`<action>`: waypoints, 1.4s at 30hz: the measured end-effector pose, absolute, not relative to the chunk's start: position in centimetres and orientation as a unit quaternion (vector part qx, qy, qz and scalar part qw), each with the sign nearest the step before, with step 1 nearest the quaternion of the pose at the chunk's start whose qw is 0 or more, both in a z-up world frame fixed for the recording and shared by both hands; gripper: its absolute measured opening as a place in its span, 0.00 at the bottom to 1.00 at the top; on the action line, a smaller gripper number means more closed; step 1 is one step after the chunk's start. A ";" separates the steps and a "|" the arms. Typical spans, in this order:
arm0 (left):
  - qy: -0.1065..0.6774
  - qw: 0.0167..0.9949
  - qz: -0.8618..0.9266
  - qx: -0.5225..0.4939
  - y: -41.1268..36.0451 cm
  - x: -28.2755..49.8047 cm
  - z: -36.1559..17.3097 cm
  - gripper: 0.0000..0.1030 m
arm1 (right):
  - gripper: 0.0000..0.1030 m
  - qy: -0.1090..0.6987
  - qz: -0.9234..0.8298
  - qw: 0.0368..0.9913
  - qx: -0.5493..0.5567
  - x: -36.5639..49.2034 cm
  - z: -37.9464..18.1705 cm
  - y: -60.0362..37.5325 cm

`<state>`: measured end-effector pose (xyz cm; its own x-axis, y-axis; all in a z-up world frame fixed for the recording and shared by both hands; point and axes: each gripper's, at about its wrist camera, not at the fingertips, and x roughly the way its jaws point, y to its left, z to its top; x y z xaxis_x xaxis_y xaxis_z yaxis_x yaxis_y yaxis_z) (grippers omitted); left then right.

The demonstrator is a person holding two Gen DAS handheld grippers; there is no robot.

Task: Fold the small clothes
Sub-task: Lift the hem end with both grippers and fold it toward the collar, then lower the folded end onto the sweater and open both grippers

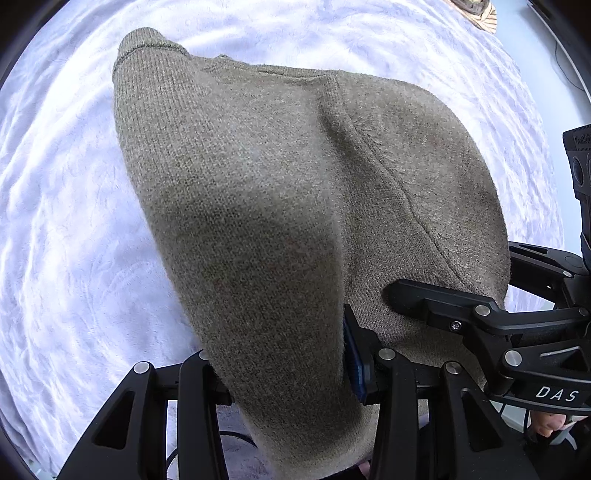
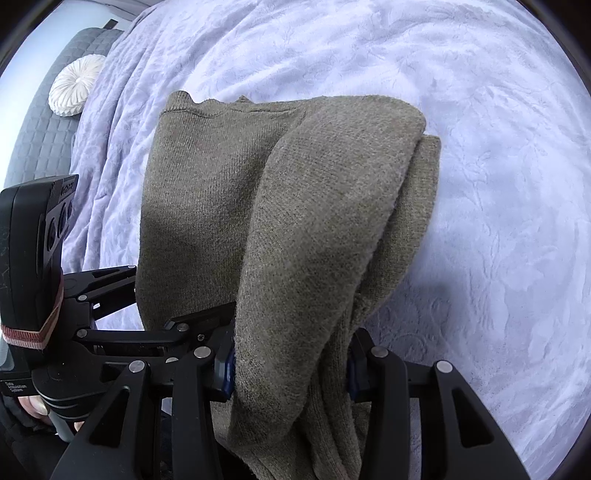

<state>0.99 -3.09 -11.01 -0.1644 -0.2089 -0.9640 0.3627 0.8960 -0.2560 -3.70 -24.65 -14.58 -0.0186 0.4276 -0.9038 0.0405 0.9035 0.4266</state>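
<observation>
An olive-brown knitted garment (image 1: 280, 177) hangs folded over a white quilted bedspread (image 1: 66, 221), its ribbed hem at the far end. My left gripper (image 1: 284, 354) is shut on the near edge of the garment, the cloth bunched between its blue-padded fingers. My right gripper (image 2: 291, 362) is shut on the same garment (image 2: 295, 206) beside it, where several layers hang down between the pads. In the left wrist view the right gripper (image 1: 480, 314) shows at the right edge. In the right wrist view the left gripper (image 2: 122, 332) shows at the left.
The pale bedspread (image 2: 498, 184) spreads wide on all sides. A grey quilted cushion (image 2: 40, 140) and a round white pleated pillow (image 2: 75, 86) lie at the far left. A patterned brown item (image 1: 476, 11) sits at the top edge.
</observation>
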 end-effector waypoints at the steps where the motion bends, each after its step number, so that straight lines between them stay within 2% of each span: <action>1: 0.732 0.643 -0.221 0.052 -2.9 1.0 -10.8 0.45 | 0.45 0.701 0.141 0.678 0.169 -3.6 -14.8 -24.6; 8: 0.738 0.635 -0.223 0.044 -2.7 2.0 -10.9 0.47 | 0.46 0.708 0.138 0.668 0.184 -3.1 -16.2 -24.9; 12: 0.742 0.633 -0.216 0.042 -2.2 2.6 -10.9 0.57 | 0.49 0.713 0.137 0.660 0.190 -2.9 -16.8 -25.3; 15: 0.739 0.640 -0.203 0.051 -1.6 2.9 -10.7 0.68 | 0.53 0.718 0.133 0.652 0.202 -2.8 -17.2 -25.9; 22: 0.736 0.643 -0.203 0.059 -1.7 3.1 -9.5 0.69 | 0.56 0.722 0.125 0.650 0.201 -2.6 -17.6 -25.9; 31: 0.734 0.647 -0.199 0.064 -2.7 1.7 -10.5 0.69 | 0.58 0.720 0.123 0.653 0.199 -2.9 -17.6 -26.2; 32: 0.735 0.646 -0.197 0.063 -3.3 2.0 -11.4 0.71 | 0.58 0.720 0.124 0.653 0.199 -2.9 -17.5 -26.3; 33: 0.735 0.647 -0.191 0.067 -3.2 1.6 -11.7 0.79 | 0.58 0.720 0.124 0.653 0.200 -3.0 -17.5 -26.3; 34: 0.734 0.649 -0.187 0.072 -3.1 1.4 -11.7 0.82 | 0.58 0.720 0.123 0.653 0.201 -3.0 -17.5 -26.3; 40: 0.735 0.650 -0.183 0.061 -2.4 0.2 -11.6 0.82 | 0.61 0.719 0.118 0.656 0.196 -3.5 -17.1 -26.8; 42: 0.731 0.655 -0.181 0.067 -2.3 -0.3 -11.3 0.82 | 0.65 0.715 0.103 0.668 0.177 -3.7 -16.7 -27.0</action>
<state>-0.27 -2.28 -11.28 -0.1342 -0.1394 -0.9811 0.3350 0.9254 -0.1773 -3.66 -27.00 -16.70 -0.0452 0.3914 -0.9191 0.1149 0.9160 0.3844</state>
